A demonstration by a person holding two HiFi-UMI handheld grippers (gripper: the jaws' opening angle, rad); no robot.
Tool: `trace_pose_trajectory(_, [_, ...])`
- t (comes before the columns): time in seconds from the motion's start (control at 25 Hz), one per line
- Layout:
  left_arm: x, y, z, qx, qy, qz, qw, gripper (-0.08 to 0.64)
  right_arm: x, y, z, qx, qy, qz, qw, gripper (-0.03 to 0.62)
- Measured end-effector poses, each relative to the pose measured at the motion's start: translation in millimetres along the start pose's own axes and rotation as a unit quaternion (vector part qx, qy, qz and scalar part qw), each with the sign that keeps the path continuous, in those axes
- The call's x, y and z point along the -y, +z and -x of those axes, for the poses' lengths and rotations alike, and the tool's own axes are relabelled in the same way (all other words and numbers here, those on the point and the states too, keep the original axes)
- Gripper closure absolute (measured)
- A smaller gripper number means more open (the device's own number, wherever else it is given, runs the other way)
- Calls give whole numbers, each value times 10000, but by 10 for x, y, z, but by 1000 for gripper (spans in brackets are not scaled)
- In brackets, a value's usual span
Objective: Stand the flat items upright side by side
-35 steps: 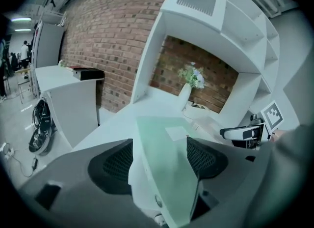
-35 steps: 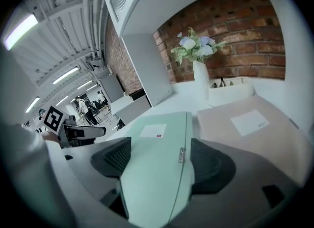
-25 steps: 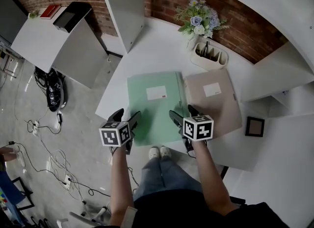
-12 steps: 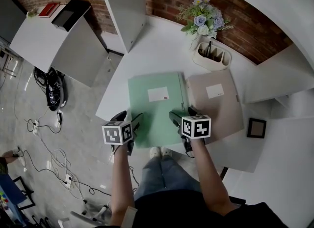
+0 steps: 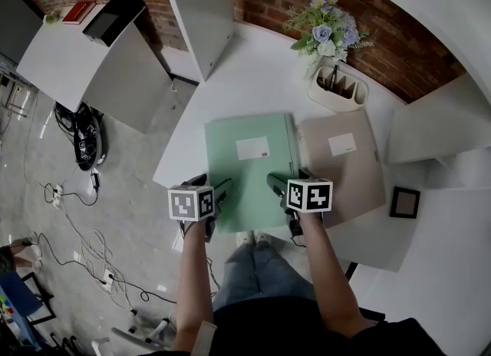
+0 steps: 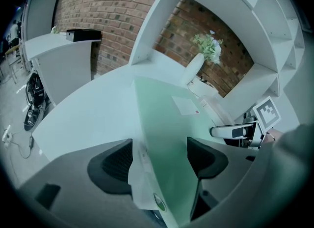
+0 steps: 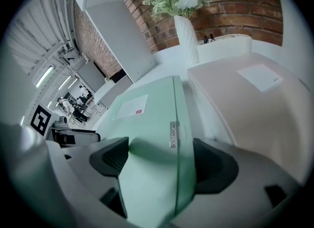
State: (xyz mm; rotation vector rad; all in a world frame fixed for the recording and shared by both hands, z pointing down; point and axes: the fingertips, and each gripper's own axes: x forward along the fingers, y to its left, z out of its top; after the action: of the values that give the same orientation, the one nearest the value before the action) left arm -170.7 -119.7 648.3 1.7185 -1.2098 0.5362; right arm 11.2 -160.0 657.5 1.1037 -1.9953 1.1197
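Observation:
A mint-green folder lies flat on the white desk, with a beige folder flat beside it on the right. My left gripper is at the green folder's near left corner. In the left gripper view that corner sits between the wide-apart jaws of the left gripper, which are open. My right gripper is at the near right corner. Its open jaws straddle the spine side of the green folder in the right gripper view, and the beige folder lies just to the right.
A white vase of flowers and a white pen holder stand at the back of the desk. A small dark picture frame lies at the right. White shelf panels rise behind. Cables trail on the floor to the left.
The left gripper has shifted right onto the green folder's near left corner. The right gripper stays at the near right corner. Both folders still lie flat.

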Motion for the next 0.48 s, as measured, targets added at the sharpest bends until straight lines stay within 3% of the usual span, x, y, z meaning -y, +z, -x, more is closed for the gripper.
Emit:
trace_pose_trajectory(0.2, [5, -22, -46, -95, -95, 98, 9999, 242, -6, -34, -44, -33, 210, -270, 9994, 201])
trace_pose_trajectory(0.48, [56, -31, -102, -48, -240, 314, 9992, 244, -14, -35, -47, 46, 335, -274, 9991, 201])
